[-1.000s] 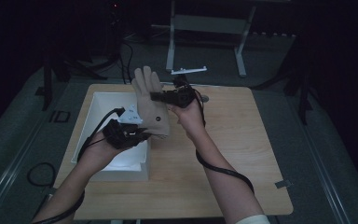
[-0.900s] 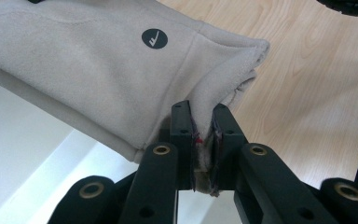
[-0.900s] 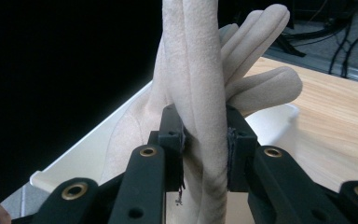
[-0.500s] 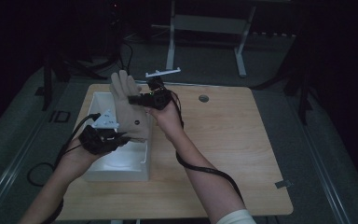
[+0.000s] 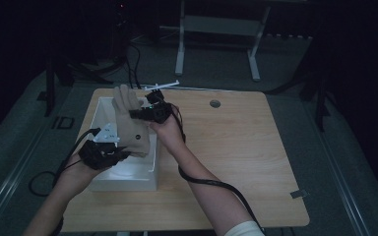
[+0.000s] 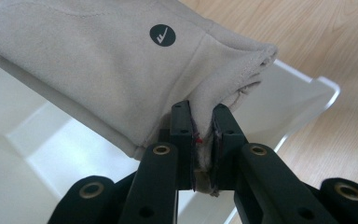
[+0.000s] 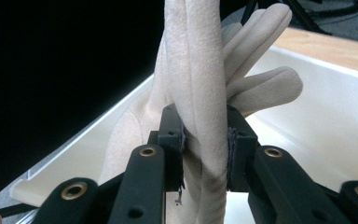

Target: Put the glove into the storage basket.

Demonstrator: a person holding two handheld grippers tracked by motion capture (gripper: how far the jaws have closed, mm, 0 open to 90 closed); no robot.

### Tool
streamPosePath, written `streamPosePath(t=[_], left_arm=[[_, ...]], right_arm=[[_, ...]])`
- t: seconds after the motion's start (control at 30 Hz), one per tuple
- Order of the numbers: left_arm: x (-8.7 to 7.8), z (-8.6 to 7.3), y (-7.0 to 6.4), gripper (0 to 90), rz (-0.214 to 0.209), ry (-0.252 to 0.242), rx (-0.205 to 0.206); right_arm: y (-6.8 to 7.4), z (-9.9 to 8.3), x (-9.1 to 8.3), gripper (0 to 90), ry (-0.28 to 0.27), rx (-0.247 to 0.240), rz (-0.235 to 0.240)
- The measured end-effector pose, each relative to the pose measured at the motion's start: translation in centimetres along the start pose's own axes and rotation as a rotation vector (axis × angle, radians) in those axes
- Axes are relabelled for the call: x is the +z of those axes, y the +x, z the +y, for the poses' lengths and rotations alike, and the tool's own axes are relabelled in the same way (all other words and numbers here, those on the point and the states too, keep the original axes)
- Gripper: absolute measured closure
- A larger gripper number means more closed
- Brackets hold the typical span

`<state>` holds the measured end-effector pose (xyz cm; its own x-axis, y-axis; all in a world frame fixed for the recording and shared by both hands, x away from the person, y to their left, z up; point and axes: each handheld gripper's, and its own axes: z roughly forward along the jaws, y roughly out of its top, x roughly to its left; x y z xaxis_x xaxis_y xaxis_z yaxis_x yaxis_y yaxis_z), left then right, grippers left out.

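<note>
Item: my left gripper (image 5: 109, 153), nearest, jaws clamped on the cuff of the glove (image 5: 131, 129). Beyond, my right gripper (image 5: 137, 114) pinches its finger end. Glove hangs stretched over the white bin (image 5: 128, 179). Advice: lower both ends level, release together.

The bin (image 5: 128, 179) is positioned on the left part of the table (image 5: 236, 162). The glove (image 5: 130, 125) is held above the bin, between the left gripper (image 5: 112, 153) at its near end and the right gripper (image 5: 137, 113) at its far end. A round grommet (image 5: 215, 103) is set behind, right of the bin.
</note>
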<state>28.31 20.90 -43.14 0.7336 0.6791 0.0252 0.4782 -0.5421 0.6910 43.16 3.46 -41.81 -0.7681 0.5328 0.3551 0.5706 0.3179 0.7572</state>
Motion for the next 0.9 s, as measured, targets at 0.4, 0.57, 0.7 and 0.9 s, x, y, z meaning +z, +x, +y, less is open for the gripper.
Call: streamPosePath(t=[0.4, 0.57, 0.7, 0.9], left_arm=[[2.3, -2.8, 0.1, 82.5, -0.014, 0.041, -0.054], [2.8, -3.5, 0.3, 82.5, -0.018, 0.035, -0.071], [3.0, -3.9, 0.4, 82.4, -0.024, 0.032, -0.085], [4.9, -4.4, 0.6, 69.8, -0.036, 0.138, -0.124]], right_arm=[[0.1, -1.7, 2.9, 72.3, 0.104, -0.045, -0.025], [0.2, -1.8, 3.6, 71.7, 0.134, -0.052, -0.033], [0.2, -1.8, 4.1, 71.2, 0.152, -0.056, -0.04], [0.3, -1.5, 4.4, 46.2, 0.19, -0.048, -0.052]])
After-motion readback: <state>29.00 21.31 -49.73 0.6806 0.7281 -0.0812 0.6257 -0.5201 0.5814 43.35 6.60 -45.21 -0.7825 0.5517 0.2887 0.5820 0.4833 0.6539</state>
